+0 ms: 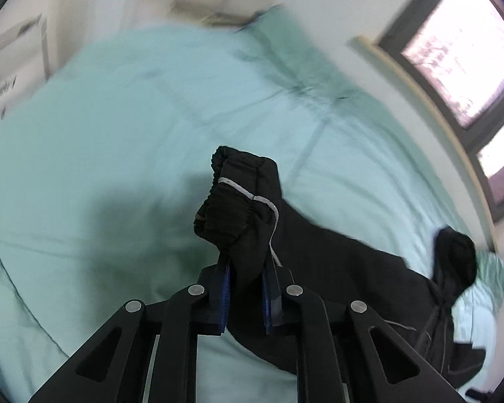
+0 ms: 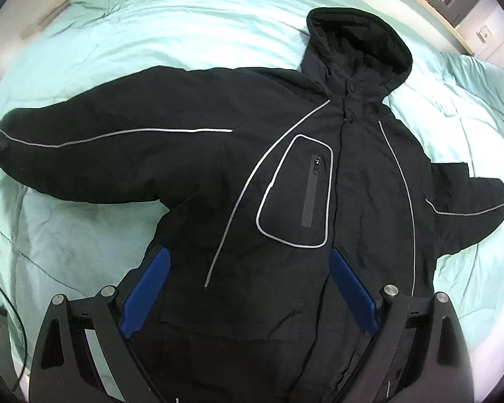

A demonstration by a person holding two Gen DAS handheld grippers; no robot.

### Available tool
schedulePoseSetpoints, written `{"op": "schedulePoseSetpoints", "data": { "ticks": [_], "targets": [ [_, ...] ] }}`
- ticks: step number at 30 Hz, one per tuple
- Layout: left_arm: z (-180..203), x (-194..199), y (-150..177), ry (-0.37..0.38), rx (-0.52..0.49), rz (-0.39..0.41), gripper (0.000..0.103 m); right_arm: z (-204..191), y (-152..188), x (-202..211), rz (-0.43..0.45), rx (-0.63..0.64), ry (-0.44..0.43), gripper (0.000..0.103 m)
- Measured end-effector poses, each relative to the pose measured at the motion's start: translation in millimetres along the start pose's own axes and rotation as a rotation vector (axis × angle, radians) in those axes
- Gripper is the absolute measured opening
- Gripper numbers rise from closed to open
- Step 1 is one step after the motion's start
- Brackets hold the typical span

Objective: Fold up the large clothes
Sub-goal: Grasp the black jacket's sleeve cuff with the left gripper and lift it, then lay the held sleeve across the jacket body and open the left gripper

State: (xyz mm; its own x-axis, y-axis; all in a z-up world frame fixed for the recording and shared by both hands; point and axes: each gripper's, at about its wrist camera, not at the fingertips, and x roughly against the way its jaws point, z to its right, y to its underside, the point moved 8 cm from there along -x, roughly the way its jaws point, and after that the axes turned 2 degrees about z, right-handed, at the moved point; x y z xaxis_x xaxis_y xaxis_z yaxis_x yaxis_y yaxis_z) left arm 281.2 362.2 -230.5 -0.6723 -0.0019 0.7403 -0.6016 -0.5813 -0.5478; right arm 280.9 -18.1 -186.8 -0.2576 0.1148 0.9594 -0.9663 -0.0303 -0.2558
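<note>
A big black puffy jacket with thin grey stripes and a hood [image 2: 285, 168] lies face up and spread out on a bed with a soft mint green cover [image 2: 184, 16]. Its hood points toward the far edge of the bed, and one long sleeve [image 2: 100, 144] reaches out toward the left edge. The left tongs [image 1: 247, 275] are clamped on the stretchy black cuff [image 1: 232, 201] at the end of that sleeve and hold it up off the bed. The right tongs [image 2: 248, 282] are wide apart and hold nothing; they hang over the lower front of the jacket, near the bed's close edge. This looks like the first fold, where the long sleeve gets brought in. Next, the left tongs likely need to carry the cuff across the chest and lay the sleeve flat. The right tongs could press the jacket down so it does not slide.
</note>
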Motion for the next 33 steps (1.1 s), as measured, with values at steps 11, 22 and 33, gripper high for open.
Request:
{"op": "schedulePoseSetpoints", "data": {
  "ticks": [11,22,33],
  "targets": [
    [210.1,62.0,63.0,0.204,-0.346,0.010,0.013,68.0,37.8,42.2,0.074,-0.119,-0.076,0.096],
    [412.8,93.2,192.3,0.400,-0.546,-0.067,0.013,187.7,97.7,64.0,0.057,-0.160,-0.041,0.096],
    [536.9,4.7,333.1,0.446,-0.583,-0.284,0.013,328.4,121.6,28.7,-0.004,-0.211,0.054,0.096]
  ]
}}
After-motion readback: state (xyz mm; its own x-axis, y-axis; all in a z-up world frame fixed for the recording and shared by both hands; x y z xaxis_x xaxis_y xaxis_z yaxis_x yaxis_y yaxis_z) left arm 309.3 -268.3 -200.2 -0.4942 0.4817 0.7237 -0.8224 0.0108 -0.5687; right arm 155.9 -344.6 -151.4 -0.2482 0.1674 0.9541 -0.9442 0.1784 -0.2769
